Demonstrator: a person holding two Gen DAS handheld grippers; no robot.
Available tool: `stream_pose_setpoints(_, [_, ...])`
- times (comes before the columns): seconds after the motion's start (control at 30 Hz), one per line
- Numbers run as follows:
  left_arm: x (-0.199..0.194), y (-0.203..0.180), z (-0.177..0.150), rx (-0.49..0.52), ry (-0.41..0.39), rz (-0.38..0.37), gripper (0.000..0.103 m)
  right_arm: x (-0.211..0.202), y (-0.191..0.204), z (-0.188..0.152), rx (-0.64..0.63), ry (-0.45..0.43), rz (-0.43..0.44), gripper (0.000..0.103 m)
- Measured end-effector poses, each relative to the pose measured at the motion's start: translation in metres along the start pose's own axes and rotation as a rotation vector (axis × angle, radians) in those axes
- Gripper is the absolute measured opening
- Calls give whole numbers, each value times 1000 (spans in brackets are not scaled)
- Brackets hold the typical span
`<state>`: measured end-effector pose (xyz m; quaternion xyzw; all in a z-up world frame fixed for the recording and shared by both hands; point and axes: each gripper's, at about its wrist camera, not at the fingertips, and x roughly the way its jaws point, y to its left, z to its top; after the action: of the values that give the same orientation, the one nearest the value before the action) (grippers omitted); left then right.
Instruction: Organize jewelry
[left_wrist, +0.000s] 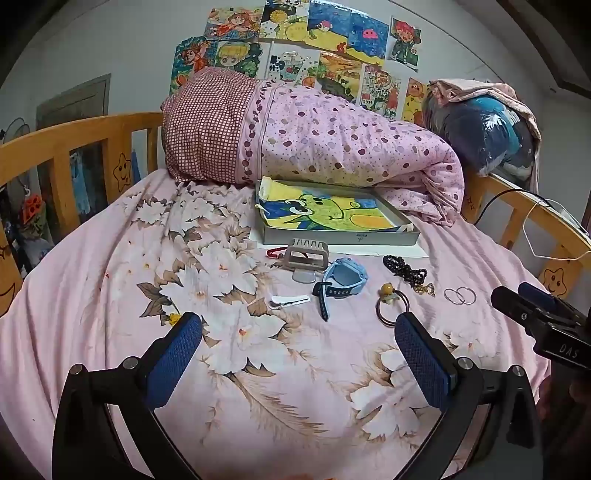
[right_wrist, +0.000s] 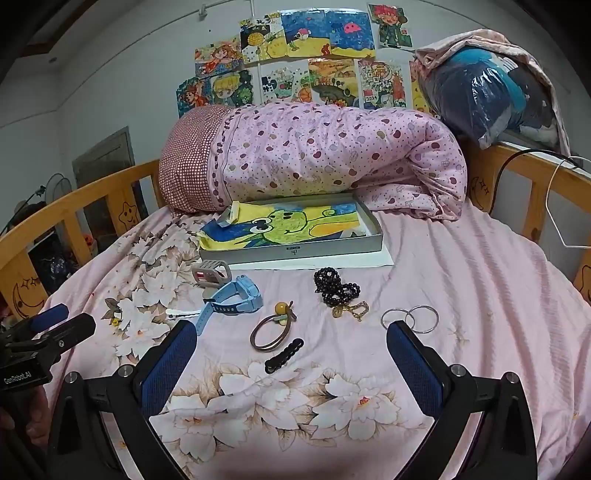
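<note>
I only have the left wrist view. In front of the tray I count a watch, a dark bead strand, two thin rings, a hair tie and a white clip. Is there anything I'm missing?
Observer: Yes. A black hair clip lies on the sheet, just nearer than the hair tie. A finger of the left gripper hides it from you.
Operator: Is the right gripper holding anything? I see only its side.
Observer: No. The right gripper has its fingers wide open with nothing between the pads.
</note>
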<state>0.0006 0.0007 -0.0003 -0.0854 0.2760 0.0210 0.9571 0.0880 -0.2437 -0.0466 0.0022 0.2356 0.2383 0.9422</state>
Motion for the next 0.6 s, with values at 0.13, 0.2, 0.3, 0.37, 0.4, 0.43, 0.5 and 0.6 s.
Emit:
stream_pose_setpoints(0.13, [0, 0, 0, 0, -1, 0, 102, 0, 0, 0, 1, 0, -1, 103])
stream_pose_setpoints(0.2, [0, 0, 0, 0, -1, -1, 102, 0, 0, 0, 2, 0, 0, 103])
stream_pose_setpoints(0.3, [0, 0, 0, 1, -2, -1, 102, 0, 0, 0, 2, -3, 0, 103])
stream_pose_setpoints(0.37, [0, 0, 0, 1, -3, -1, 102, 0, 0, 0, 2, -2, 0, 103])
stream_pose_setpoints(0.4, [0, 0, 0, 2, -3, -1, 102, 0, 0, 0, 3, -2, 1, 103])
stream_pose_setpoints(0.43, [-2, -3, 1, 2, -3, -1, 102, 0, -1, 0, 3, -2, 1, 103])
stream_pose_setpoints(0.5, [-2, -3, 1, 2, -3, -1, 102, 0, -1, 0, 4, -3, 1, 103])
stream_pose_setpoints(0.6, [-2, -3, 1, 2, -3, -1, 102, 0, 0, 0, 5, 0, 1, 103])
